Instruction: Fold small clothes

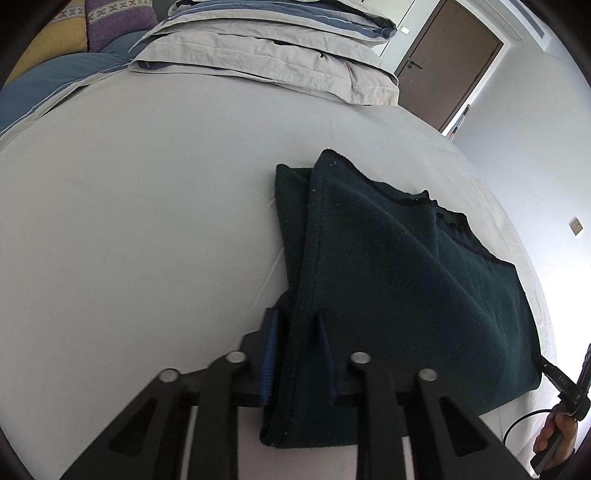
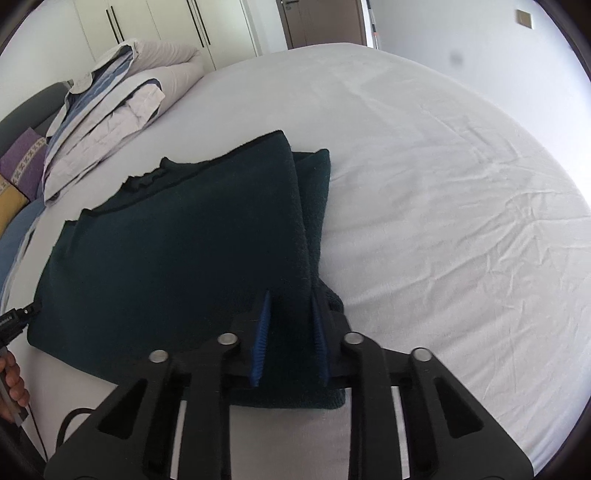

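A dark green fleece garment lies on the white bed sheet, folded into layers; it also shows in the right wrist view. My left gripper is shut on the garment's left edge, with cloth bunched between the blue pads. My right gripper is shut on the garment's right edge near its near corner. Both held edges are lifted slightly, and the garment sags between them. The right gripper's tip shows at the garment's far corner in the left wrist view.
The bed sheet spreads wide to the right of the garment. Folded grey and blue bedding and pillows are stacked at the head of the bed, also in the right wrist view. A brown door and wardrobes stand beyond.
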A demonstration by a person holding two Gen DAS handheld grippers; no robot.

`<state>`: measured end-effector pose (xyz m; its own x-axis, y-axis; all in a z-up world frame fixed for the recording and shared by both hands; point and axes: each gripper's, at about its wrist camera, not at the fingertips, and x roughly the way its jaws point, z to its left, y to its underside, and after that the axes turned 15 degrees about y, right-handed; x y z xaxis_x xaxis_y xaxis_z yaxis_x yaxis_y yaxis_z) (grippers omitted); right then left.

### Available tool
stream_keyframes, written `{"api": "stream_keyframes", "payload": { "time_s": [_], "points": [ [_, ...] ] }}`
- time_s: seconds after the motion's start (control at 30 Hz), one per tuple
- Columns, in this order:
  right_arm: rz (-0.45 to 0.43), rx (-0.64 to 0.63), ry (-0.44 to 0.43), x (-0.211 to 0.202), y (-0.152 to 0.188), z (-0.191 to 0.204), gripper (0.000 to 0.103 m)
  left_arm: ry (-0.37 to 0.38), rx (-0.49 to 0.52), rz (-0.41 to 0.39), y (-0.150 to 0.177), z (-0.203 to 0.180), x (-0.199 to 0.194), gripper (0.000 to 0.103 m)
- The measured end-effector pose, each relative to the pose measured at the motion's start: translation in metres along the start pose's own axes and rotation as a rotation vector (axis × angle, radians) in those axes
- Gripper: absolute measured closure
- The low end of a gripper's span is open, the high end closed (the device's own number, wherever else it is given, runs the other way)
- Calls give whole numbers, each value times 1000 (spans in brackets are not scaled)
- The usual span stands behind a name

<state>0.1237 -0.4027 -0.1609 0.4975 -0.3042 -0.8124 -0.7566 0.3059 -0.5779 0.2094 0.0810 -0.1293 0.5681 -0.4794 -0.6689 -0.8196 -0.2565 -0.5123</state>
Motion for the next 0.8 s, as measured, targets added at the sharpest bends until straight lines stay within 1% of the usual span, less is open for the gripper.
{"api": "stream_keyframes", "payload": {
  "time_s": [0.03,0.07,0.17,0.23,0.3,0.33,0.4,0.6,0.63,0.73,0.77,0.8],
  "points": [
    [1,8,7,0,1,-2,97,6,5,2,1,-1,-1,94],
    [2,17,8,-1,-1,-5,98,1,13,-3,2,-3,-3,95],
    [-18,44,19,-9,-2,-10,98,-10,16,-34,6,-5,-10,96],
    [-24,63,23,-12,0,-12,98,-7,-22,-50,13,1,-13,96],
    [-3,76,20,-6,3,-14,98,-5,-51,-47,22,9,-8,96],
    [20,84,11,3,6,-15,98,-7,-50,-48,24,10,-7,95],
    [33,101,-6,12,9,-18,98,-12,-37,-47,23,8,-7,95],
    [24,108,-1,12,7,-18,98,-19,-6,-41,24,6,-8,95],
    [23,104,0,11,7,-17,98,-21,-2,-38,25,5,-9,93],
    [48,104,-6,5,4,-18,95,-38,-8,-37,21,4,-17,84],
    [50,109,-1,0,3,-19,90,-48,-3,-44,19,2,-22,83],
    [46,114,12,-6,1,-21,79,-64,9,-59,15,-1,-28,83]
  ]
}}
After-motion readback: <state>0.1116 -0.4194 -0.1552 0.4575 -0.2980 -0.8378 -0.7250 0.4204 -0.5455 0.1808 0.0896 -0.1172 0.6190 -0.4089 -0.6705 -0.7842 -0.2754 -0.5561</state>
